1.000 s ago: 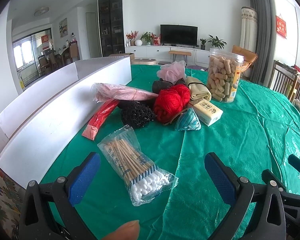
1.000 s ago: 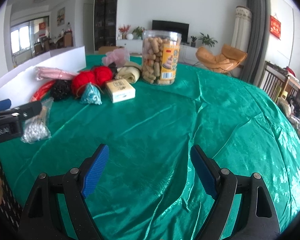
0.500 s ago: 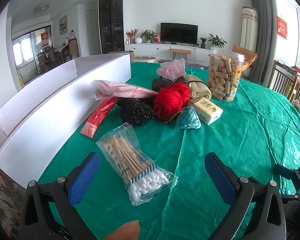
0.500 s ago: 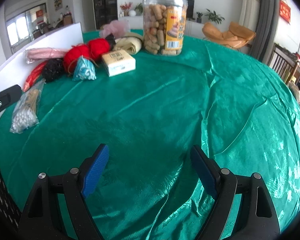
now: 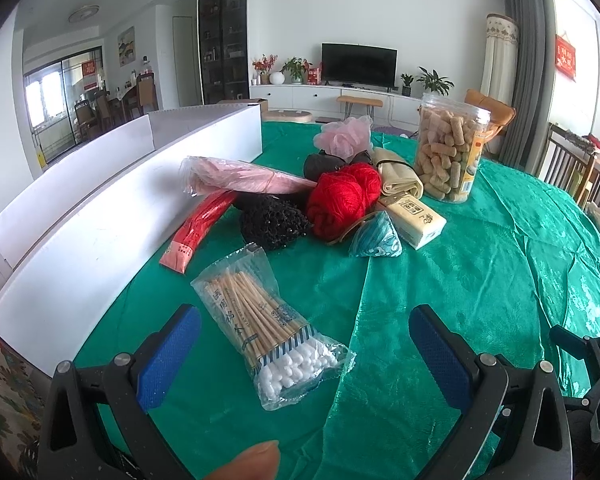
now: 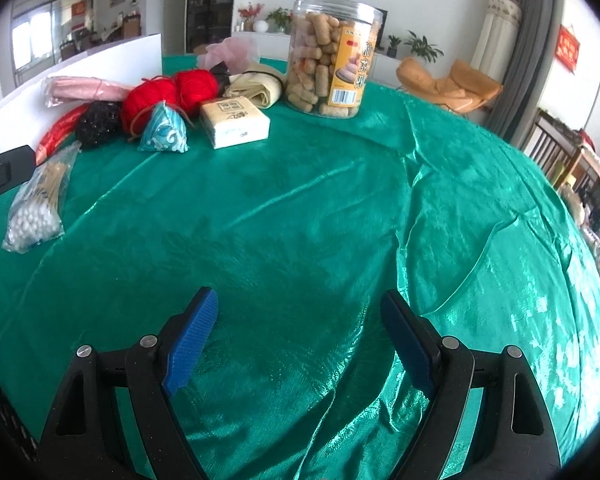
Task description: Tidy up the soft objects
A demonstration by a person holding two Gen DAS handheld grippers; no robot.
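Note:
A pile of soft things lies on the green tablecloth (image 5: 480,280): red yarn (image 5: 340,200), a black mesh ball (image 5: 274,220), a pink bath pouf (image 5: 344,138), a pink packet (image 5: 240,180), a red packet (image 5: 198,232), a teal pouch (image 5: 374,236), a tissue pack (image 5: 414,216) and a beige cloth roll (image 5: 398,176). A bag of cotton swabs (image 5: 268,328) lies nearest, between my left gripper's open jaws. My left gripper (image 5: 304,354) is open and empty. My right gripper (image 6: 300,340) is open and empty over bare cloth, well short of the pile (image 6: 168,100).
A long white open box (image 5: 100,208) runs along the table's left side. A clear jar of snacks (image 5: 448,152) stands behind the pile, also in the right wrist view (image 6: 332,56). Chairs (image 5: 572,168) stand to the right of the table.
My right gripper has moved forward and tilted down toward the table, so the pile looks nearer. My left gripper has barely moved.

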